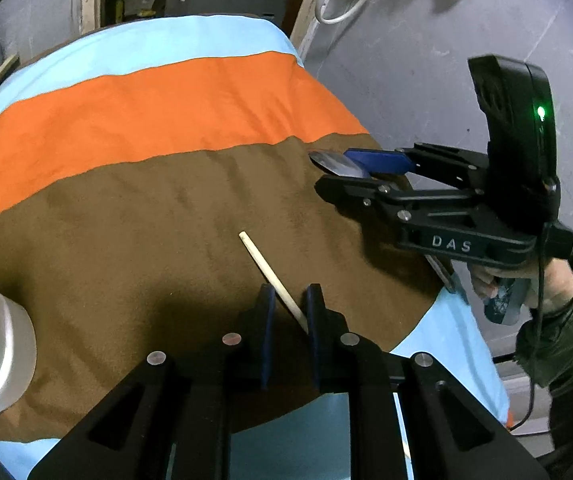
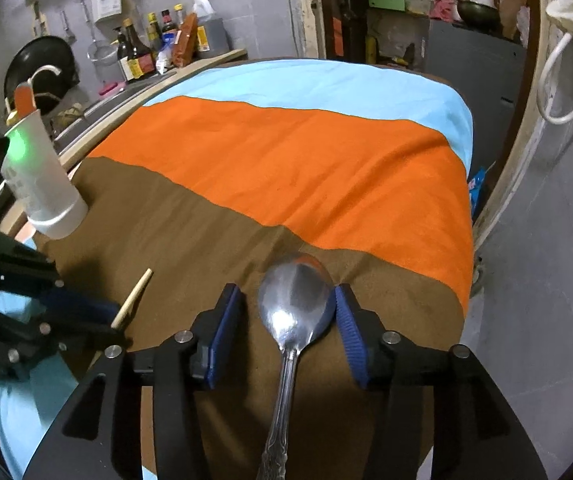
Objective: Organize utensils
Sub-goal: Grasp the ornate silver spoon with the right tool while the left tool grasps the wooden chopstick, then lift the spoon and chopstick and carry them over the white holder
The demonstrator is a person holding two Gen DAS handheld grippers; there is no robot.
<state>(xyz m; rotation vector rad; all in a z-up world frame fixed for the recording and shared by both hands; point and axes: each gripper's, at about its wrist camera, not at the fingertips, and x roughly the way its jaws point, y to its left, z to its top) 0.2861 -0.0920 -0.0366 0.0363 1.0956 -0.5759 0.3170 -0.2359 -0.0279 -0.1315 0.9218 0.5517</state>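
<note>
Between the right gripper's (image 2: 288, 312) open jaws lies the spoon (image 2: 292, 304).

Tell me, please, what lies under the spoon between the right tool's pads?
Under the spoon shows only the brown band of the striped cloth, between the right tool's parted pads. Whatever the cloth covers cannot be seen.

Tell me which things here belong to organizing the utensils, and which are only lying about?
Belong to the job:
- spoon, between the open right claw
- chopstick, in the left claw
- white cup

Only lying about:
- sauce bottles
- black pan
- white cable
</note>
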